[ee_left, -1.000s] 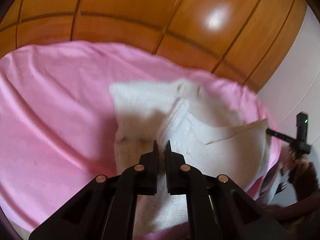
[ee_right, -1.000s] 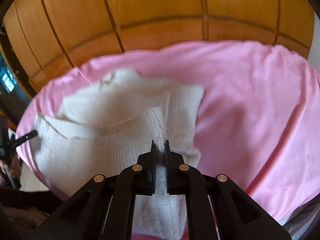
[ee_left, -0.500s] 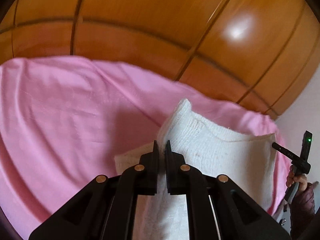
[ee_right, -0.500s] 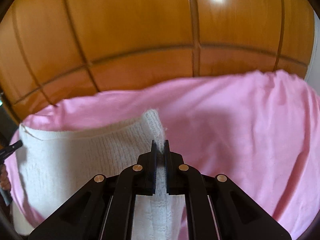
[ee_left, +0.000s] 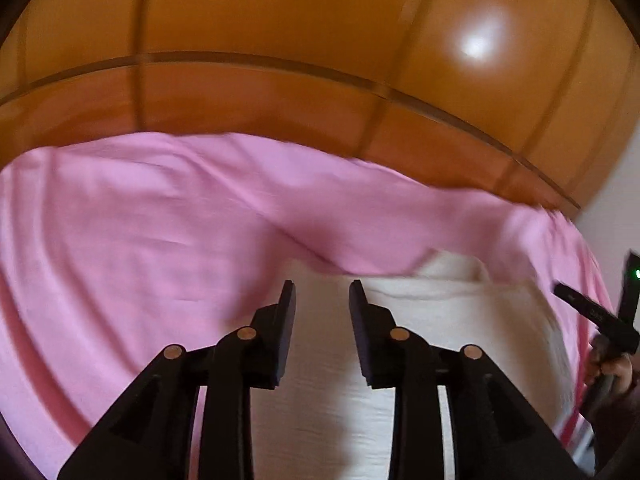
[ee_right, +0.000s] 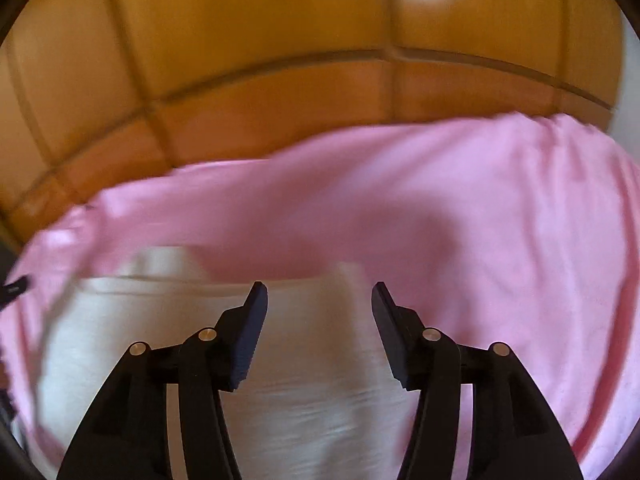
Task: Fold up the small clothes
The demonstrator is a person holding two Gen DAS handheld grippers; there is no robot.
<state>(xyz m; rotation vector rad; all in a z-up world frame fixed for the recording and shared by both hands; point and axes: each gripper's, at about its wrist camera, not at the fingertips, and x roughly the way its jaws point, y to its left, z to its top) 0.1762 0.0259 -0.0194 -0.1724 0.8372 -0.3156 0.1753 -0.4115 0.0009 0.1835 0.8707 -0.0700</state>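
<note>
- Two tongs hang over one white knit garment (ee_left: 448, 340) spread on a pink sheet (ee_left: 140, 240).
- Left tongs (ee_left: 322, 294): jaws have just been opening and stand narrowly apart, pads clear of the cloth; the knit lies under and between them and runs off toward 3 o'clock.
- Right tongs (ee_right: 319, 294): jaws have just been opening and stand wider, gripping nothing; the knit (ee_right: 168, 340) lies beneath and stretches toward 9 o'clock, while pink sheet (ee_right: 500, 240) shows past the finger (ee_right: 394, 328) at 3 o'clock.
- Garment: cream, ribbed, folded into a flat, roughly rectangular slab with a straight far edge; a small soft hump rises behind that edge, at about 1 o'clock in the left view and 11 o'clock in the right view. Motion blur hides finer detail.
- Edges: the sheet's far border meets a glossy wooden panel (ee_left: 280, 40) at 12 o'clock in both views; a pale wall (ee_left: 616, 200) shows at 3 o'clock in the left view.
- Room: bare, creased sheet fills the left view from 9 to 11 o'clock and the right view from 1 to 4 o'clock.
- Left view, 3 o'clock: a hand (ee_left: 612, 368) grips the other tool just past the garment's end.
</note>
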